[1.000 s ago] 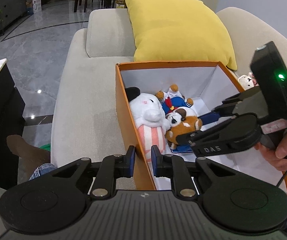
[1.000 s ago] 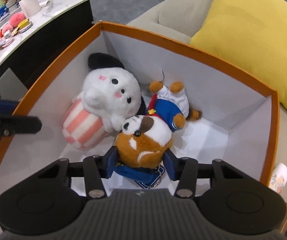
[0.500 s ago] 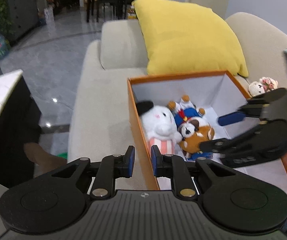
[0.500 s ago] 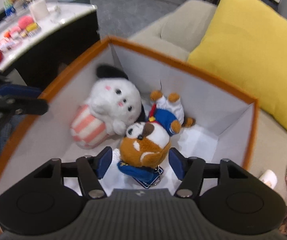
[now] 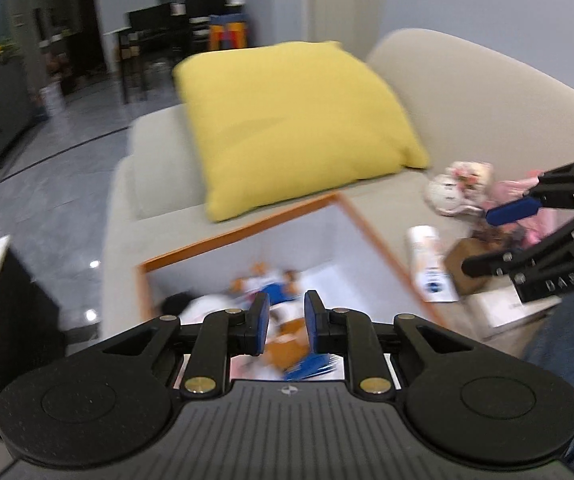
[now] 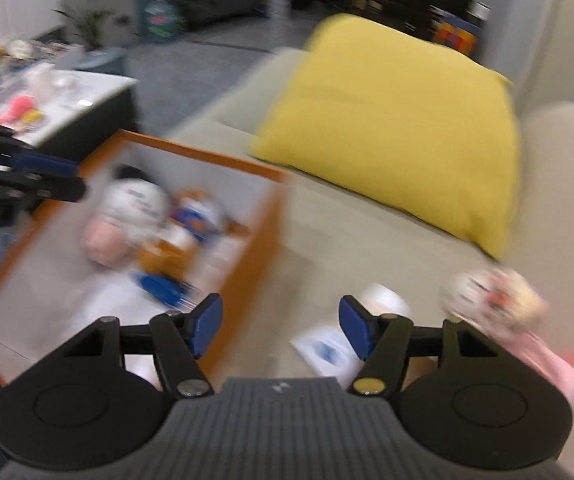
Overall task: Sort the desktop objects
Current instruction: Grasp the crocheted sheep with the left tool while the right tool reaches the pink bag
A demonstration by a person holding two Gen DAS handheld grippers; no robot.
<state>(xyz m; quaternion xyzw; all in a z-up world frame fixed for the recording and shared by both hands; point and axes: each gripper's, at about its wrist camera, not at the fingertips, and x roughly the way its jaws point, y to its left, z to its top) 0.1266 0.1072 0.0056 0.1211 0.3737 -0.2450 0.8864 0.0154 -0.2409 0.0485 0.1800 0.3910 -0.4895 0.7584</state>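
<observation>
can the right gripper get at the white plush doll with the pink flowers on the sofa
Probably yes: the right gripper is open and empty outside the orange box, and the white flowered plush doll lies uncovered on the beige sofa just to its right.

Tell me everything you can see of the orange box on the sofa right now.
The orange box is open-topped, with orange outer walls and rim and a pale white inside; it looks like stiff cardboard. It sits upright on the beige sofa, in front of the yellow pillow. Inside lie several plush toys, blurred: a white one, a brown one, and one in blue. Neither gripper touches it; the right gripper hangs open over its right wall.
</observation>
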